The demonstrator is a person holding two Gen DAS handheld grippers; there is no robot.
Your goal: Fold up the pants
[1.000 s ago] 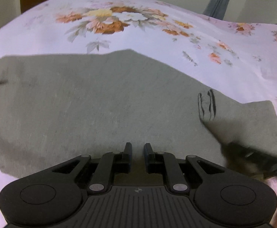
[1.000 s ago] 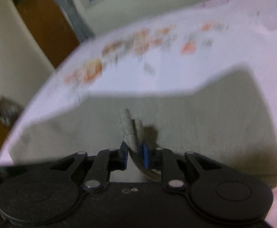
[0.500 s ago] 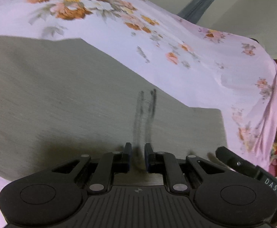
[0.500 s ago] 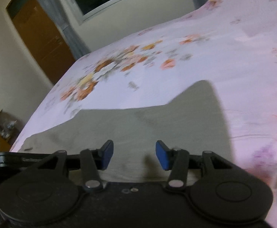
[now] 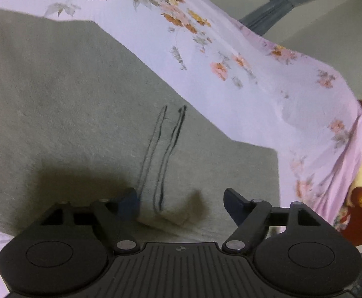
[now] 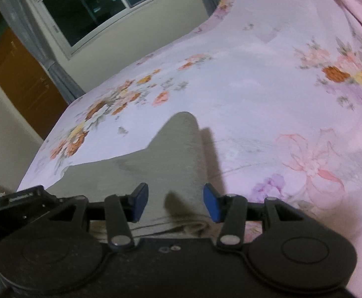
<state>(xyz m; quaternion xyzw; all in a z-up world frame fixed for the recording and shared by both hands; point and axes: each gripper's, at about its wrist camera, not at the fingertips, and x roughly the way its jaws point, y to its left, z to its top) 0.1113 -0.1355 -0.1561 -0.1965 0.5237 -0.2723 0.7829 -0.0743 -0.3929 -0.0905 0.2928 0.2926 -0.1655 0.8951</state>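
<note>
Pants: grey-green pants (image 5: 76, 114) lie flat on a bed, spread over a pink floral bedsheet (image 5: 230, 94). In the left wrist view they fill the left and near part of the frame; their far edge runs diagonally down to the right and ends in a squared corner at the right.
Drawstring: two thin dark cords (image 5: 166, 154) lie side by side on the fabric, running from the middle toward the near edge, between the left gripper's fingers.
Folded edge: a small turned-up bit of cloth (image 5: 173, 217) sits at the near end of the cords.
Left gripper: left gripper (image 5: 181, 198) has its fingers spread wide, holding nothing, low over the near part of the pants.
Right gripper: right gripper (image 6: 175, 203) is also spread wide with blue pads (image 6: 210, 206), empty, over the near edge of the pants (image 6: 171, 156); a bunched hem (image 6: 181, 226) lies just below the fingers.
Right view shape: the cloth tapers to a rounded point toward the far side.
Surroundings: a dark window (image 6: 111, 7), grey curtain (image 6: 39, 47) and brown door (image 6: 19, 79) stand at the far left.
</note>
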